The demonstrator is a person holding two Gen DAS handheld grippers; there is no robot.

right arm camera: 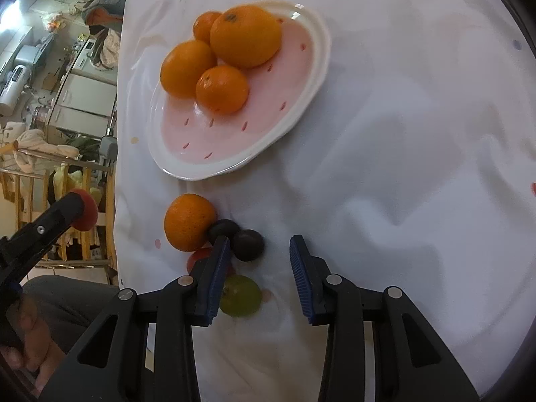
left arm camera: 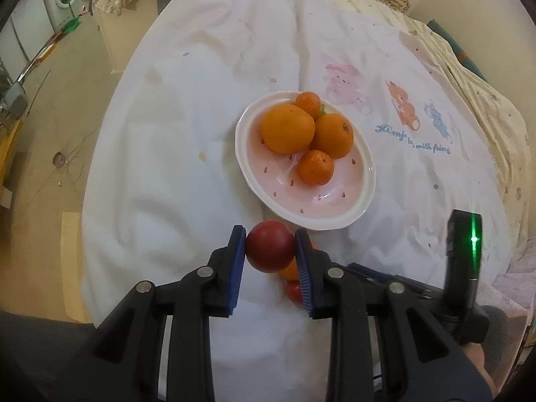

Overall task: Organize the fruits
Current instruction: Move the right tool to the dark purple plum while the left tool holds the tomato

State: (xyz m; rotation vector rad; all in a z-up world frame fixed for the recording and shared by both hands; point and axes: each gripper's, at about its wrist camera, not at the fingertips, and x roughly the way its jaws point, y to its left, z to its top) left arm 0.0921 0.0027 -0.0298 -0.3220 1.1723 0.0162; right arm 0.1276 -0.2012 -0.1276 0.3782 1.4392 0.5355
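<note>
Left wrist view: my left gripper (left arm camera: 270, 248) is clamped on a red fruit (left arm camera: 270, 250), its blue pads pressing the fruit's two sides at the widest part, just short of the pink plate (left arm camera: 361, 201). The plate sits on the white cloth (left arm camera: 167, 167) and carries four oranges (left arm camera: 288, 129), bunched toward its far end.

Right wrist view: my right gripper (right arm camera: 260, 261) hangs with jaws partly open and nothing between the pads. Loose fruit lies beside its left finger: an orange (right arm camera: 189, 222), two dark plums (right arm camera: 248, 244), a green fruit (right arm camera: 243, 296) and a red one (right arm camera: 201, 258) that is mostly hidden.

I judge the red fruit light, smooth-skinned and easily bruised (a firm squeeze would mark it), so a hold across its middle suits it. The plums look small and prone to roll; I would take one across its widest part. The bare near end of the plate offers room.
</note>
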